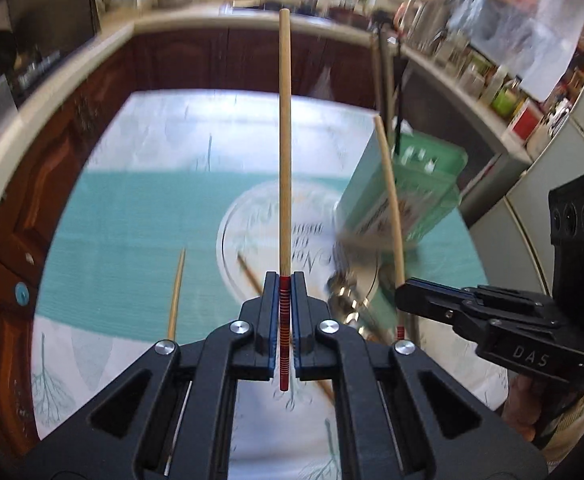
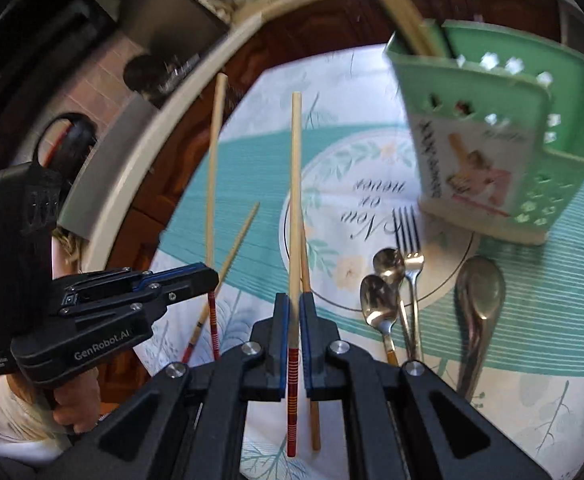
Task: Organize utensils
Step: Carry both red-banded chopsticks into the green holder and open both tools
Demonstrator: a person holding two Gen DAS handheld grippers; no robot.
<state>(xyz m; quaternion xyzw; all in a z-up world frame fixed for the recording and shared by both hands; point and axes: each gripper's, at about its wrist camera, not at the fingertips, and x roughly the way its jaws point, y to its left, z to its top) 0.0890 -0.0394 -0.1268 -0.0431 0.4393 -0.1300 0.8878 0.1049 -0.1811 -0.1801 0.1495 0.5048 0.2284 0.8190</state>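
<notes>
Chopsticks (image 1: pixel 285 140) light, stiff, a bit slippery, best pinched near the red-banded end: left gripper (image 1: pixel 285 280) and right gripper (image 2: pixel 294 300) each clamp one above the tablecloth (image 1: pixel 132 216), holder (image 2: pixel 492 140) nearby.

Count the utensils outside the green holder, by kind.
Chopsticks: 4
Spoons: 3
Forks: 1
Total: 8
</notes>
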